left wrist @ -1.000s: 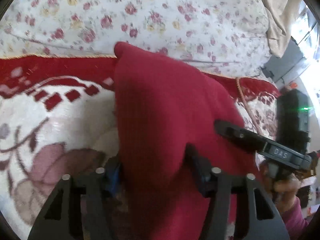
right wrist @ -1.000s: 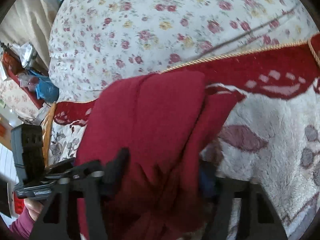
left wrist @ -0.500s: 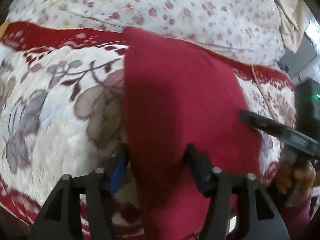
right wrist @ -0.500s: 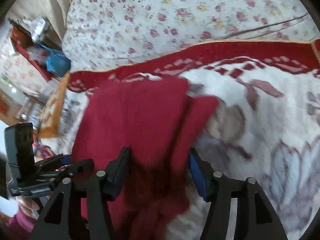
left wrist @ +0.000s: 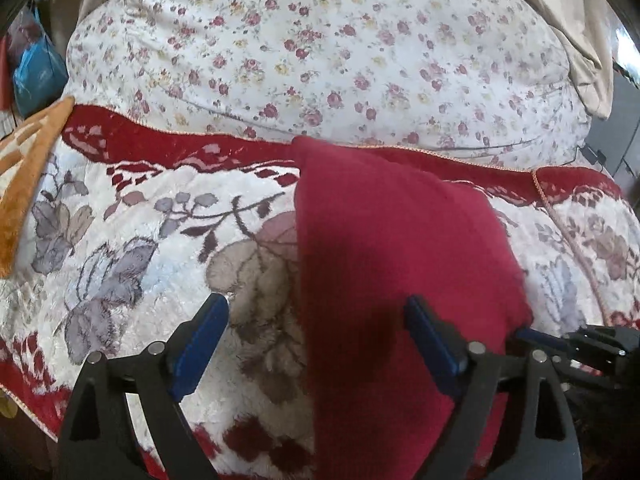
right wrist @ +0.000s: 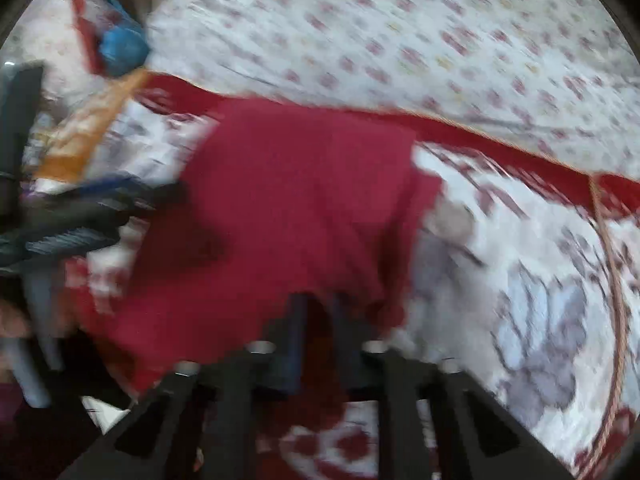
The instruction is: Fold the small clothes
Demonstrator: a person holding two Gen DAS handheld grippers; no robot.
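On the plush white blanket with grey-mauve flowers and a dark red border, my dark red knitted garment lies folded into a long flat panel, its far corner reaching the blanket's gold-corded edge. No containers show here, only bedding: a white quilt with small red roses rises behind. My left gripper has its blue-padded fingers spread wide, gripping nothing; the right-hand finger sits over the cloth. My right gripper is blurred, yet its fingers stand close together, pinching the garment's near edge. The fabric looks smooth, matte and uncreased.
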